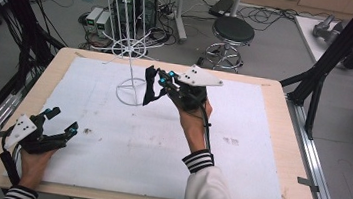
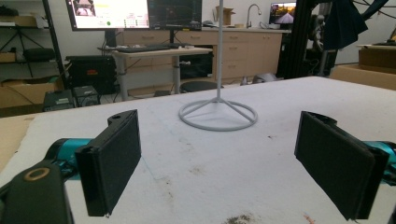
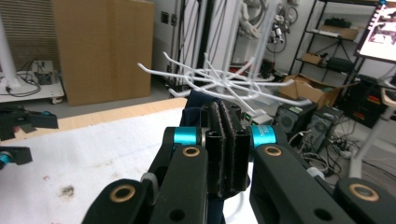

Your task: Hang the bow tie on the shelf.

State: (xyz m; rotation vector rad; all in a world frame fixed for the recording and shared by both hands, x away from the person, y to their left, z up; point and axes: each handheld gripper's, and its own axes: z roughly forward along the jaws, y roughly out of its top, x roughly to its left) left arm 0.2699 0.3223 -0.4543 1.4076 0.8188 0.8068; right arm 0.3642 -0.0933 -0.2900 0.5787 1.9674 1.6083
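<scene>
Floor: grey, cables [image 1: 274,15] strewn.
Seat: black stool [image 1: 232,31] behind table.
Left gripper view: monitors [image 2: 135,13], wooden cabinets [image 2: 243,51].
Right gripper view: cardboard box [image 3: 102,46].

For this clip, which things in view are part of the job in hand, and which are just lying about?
In the job:
- dark cloth piece, clamped in the right gripper
- white wire rack, close beside the cloth
- left gripper, jaws open, resting on the white table pad

Lying about:
- black stool on the floor behind
- computer boxes and cables
</scene>
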